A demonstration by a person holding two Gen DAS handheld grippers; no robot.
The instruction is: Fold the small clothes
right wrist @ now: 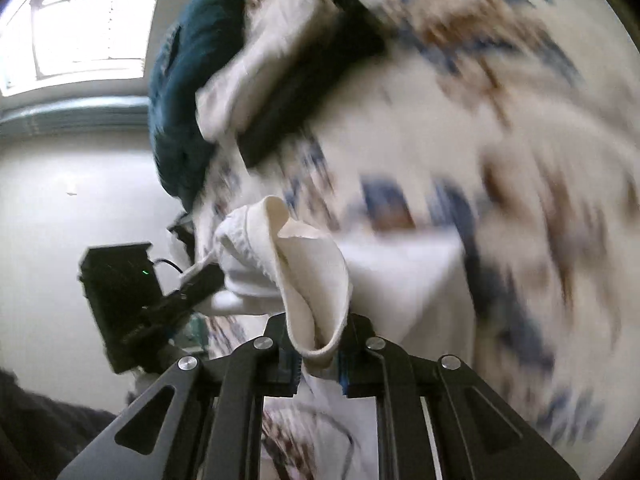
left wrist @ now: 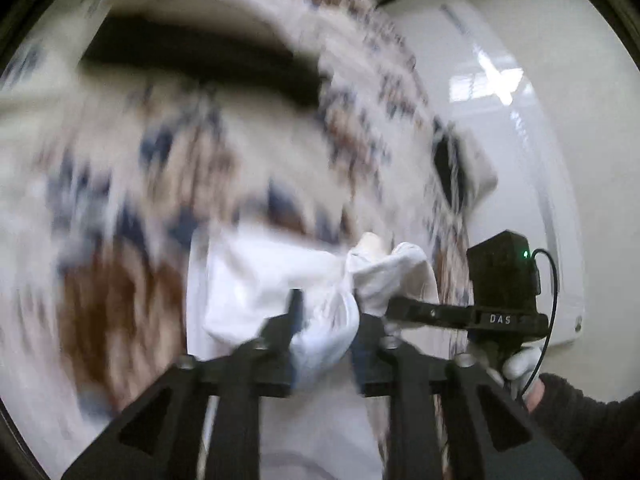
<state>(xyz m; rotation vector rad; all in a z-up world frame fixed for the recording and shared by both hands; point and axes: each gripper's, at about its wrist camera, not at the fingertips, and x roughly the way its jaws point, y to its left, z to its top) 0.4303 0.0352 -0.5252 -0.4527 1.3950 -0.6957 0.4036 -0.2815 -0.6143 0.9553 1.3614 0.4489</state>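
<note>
A small white garment hangs in the air between both grippers, above a patterned bedspread. My left gripper is shut on one bunched edge of it. My right gripper is shut on another edge, a cream fold that stands up between its fingers. The right gripper shows in the left wrist view at the right, its fingers in the cloth. The left gripper shows in the right wrist view at the left, also in the cloth. Both views are blurred by motion.
The blue, brown and white patterned bedspread fills most of both views. A folded white and black garment and a dark teal item lie on it. A pale wall and a bright window lie behind.
</note>
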